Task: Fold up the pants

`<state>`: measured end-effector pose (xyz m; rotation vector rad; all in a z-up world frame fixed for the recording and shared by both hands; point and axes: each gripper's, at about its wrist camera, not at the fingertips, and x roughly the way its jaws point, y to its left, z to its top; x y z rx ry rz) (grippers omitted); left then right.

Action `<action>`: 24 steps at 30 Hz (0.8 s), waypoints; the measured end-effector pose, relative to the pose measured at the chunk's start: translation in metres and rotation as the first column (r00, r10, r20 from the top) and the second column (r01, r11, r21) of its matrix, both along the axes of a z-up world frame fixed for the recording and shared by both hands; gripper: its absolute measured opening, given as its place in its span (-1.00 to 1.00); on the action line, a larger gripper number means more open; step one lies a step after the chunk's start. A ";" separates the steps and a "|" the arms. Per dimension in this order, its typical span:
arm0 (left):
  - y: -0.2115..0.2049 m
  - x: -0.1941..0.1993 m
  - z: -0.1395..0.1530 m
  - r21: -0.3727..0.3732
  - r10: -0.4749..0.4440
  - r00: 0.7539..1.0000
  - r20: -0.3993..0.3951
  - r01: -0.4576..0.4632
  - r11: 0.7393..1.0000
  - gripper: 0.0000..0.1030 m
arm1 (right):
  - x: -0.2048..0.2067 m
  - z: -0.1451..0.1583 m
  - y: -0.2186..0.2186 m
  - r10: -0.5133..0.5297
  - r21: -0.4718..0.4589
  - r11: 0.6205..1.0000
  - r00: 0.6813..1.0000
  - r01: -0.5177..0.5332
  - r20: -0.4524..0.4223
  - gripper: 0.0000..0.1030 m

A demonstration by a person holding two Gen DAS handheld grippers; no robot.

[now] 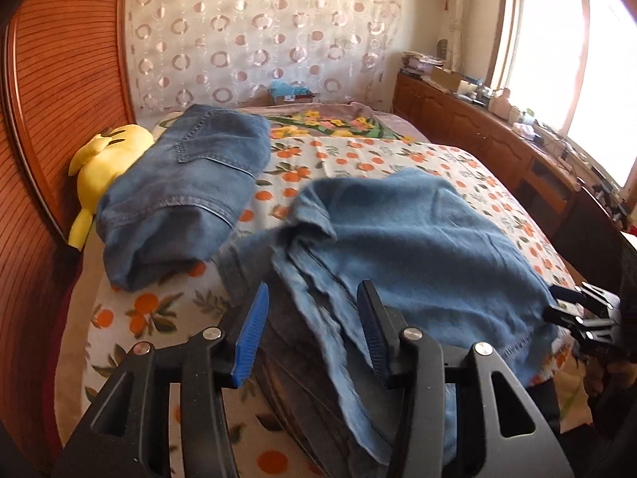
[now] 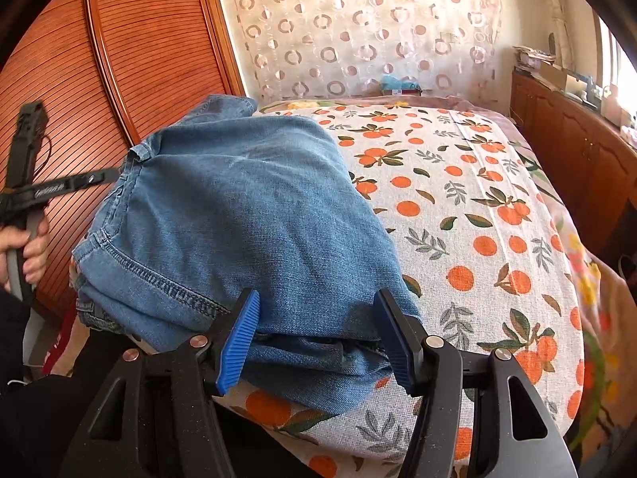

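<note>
Item: pants (image 2: 247, 215), blue denim, bunched on the near edge of the bed (image 2: 497, 207). We cannot make out how the layers under the top fold lie, and the near hem runs below the frame in the left view.

Left gripper (image 1: 314, 338): we see its jaws spread, denim lying between the pads, neither pad pressing. Right gripper (image 2: 318, 338): jaws apart astride the near fold, and we see no pinch. Both point down at a slant.

A hand (image 2: 30, 251) grips the left tool's handle at the right view's left edge.

Farther: second folded jeans (image 1: 187, 191), a yellow plush (image 1: 103, 167) touching them, headboard (image 1: 67, 99), curtain (image 1: 258, 32), cluttered cabinet (image 1: 477, 127), window (image 1: 557, 40).
</note>
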<state>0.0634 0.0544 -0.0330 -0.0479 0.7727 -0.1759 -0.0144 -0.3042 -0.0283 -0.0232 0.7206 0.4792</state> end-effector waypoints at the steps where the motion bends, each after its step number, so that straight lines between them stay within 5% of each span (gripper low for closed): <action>1: -0.006 -0.007 -0.002 -0.004 -0.018 1.000 0.004 0.018 1.000 -0.08 | 0.000 0.000 0.000 0.000 0.000 1.000 1.000 0.000 0.001 0.19; 6: -0.033 -0.020 -0.008 0.010 -0.111 0.994 0.003 0.111 0.994 -0.08 | 0.001 0.000 -0.001 -0.001 -0.003 1.000 1.000 0.001 -0.001 0.19; 15: -0.038 0.031 -0.005 0.043 -0.122 0.992 -0.030 0.124 0.991 -0.08 | 0.002 0.000 -0.005 0.004 -0.007 1.000 1.000 -0.004 -0.004 0.19; 24: 0.007 0.066 -0.010 0.096 0.092 0.996 -0.004 -0.091 0.991 -0.08 | 0.003 -0.003 -0.006 0.006 0.000 1.000 1.000 -0.006 -0.011 0.20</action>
